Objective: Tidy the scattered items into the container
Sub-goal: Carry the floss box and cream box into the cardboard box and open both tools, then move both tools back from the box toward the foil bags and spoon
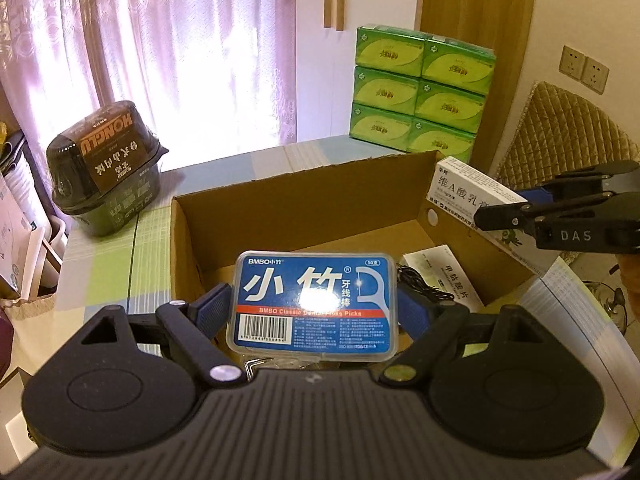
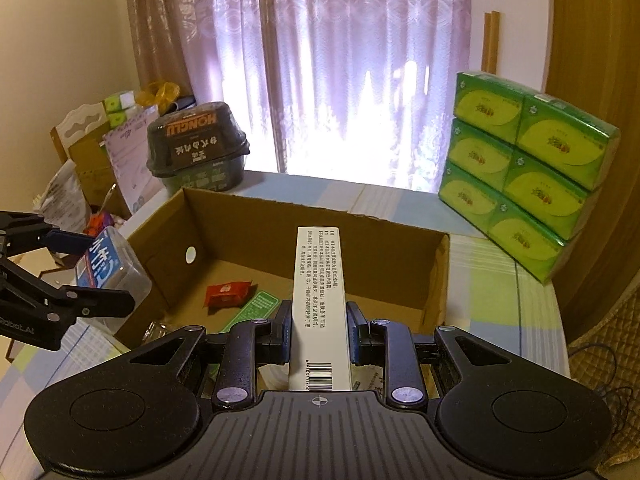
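Straight ahead of my right gripper [image 2: 319, 334] lies the cardboard box [image 2: 438, 280], and the white medicine carton [image 2: 319, 300] clamped in it points its long axis forward over the opening. My left gripper [image 1: 312, 312], pinching the floss pick case [image 1: 312, 300], hangs over the box's near rim, so I judge both need only lowering.

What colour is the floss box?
Blue label, clear case; left wrist view shows it best.
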`<state>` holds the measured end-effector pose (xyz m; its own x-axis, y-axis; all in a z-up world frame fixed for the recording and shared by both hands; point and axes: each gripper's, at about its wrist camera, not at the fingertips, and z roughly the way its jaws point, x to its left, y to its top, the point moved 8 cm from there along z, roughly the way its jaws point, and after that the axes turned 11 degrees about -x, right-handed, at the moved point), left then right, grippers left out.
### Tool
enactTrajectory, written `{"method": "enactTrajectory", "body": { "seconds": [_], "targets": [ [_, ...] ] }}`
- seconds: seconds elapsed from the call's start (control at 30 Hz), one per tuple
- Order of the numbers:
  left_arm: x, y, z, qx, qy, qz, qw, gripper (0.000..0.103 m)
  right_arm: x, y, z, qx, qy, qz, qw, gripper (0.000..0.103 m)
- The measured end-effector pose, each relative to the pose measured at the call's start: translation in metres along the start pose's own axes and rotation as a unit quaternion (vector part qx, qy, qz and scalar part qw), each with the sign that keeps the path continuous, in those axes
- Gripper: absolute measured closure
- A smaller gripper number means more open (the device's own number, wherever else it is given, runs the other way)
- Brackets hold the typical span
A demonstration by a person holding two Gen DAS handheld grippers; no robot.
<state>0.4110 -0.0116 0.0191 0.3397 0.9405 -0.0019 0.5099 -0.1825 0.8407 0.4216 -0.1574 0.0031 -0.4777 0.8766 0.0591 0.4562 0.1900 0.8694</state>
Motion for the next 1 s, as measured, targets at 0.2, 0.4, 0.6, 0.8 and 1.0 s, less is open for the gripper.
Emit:
{"method": "enactTrajectory", "body": {
  "seconds": [0.2,0.4,0.6,0.8,1.0],
  "targets": [
    [0.001,-0.004,0.013,-0.004,0.001,-0.007,1.0,0.02,0.0,-0.004,0.013,-0.005,0.0,0.007,1.0,0.074],
    [0.007,-0.007,0.02,-0.006,0.02,-0.016,0.9996,0.019,-0.007,-0.002,0.018,-0.024,-0.008,0.046,0.999,0.025],
    [0.015,-0.01,0.016,-0.017,0.025,-0.019,0.9994,0.014,-0.005,-0.007,0.006,-0.048,-0.01,0.019,0.999,0.004],
    [0.021,-0.015,0.011,-0.012,0.031,-0.022,0.9992,0.013,-0.001,-0.019,-0.009,-0.052,-0.005,0.006,0.999,0.004],
    [0.02,-0.022,-0.006,-0.014,0.032,-0.025,0.9991,0.012,0.007,-0.032,-0.031,-0.054,0.002,-0.01,0.998,0.004]
  ]
}}
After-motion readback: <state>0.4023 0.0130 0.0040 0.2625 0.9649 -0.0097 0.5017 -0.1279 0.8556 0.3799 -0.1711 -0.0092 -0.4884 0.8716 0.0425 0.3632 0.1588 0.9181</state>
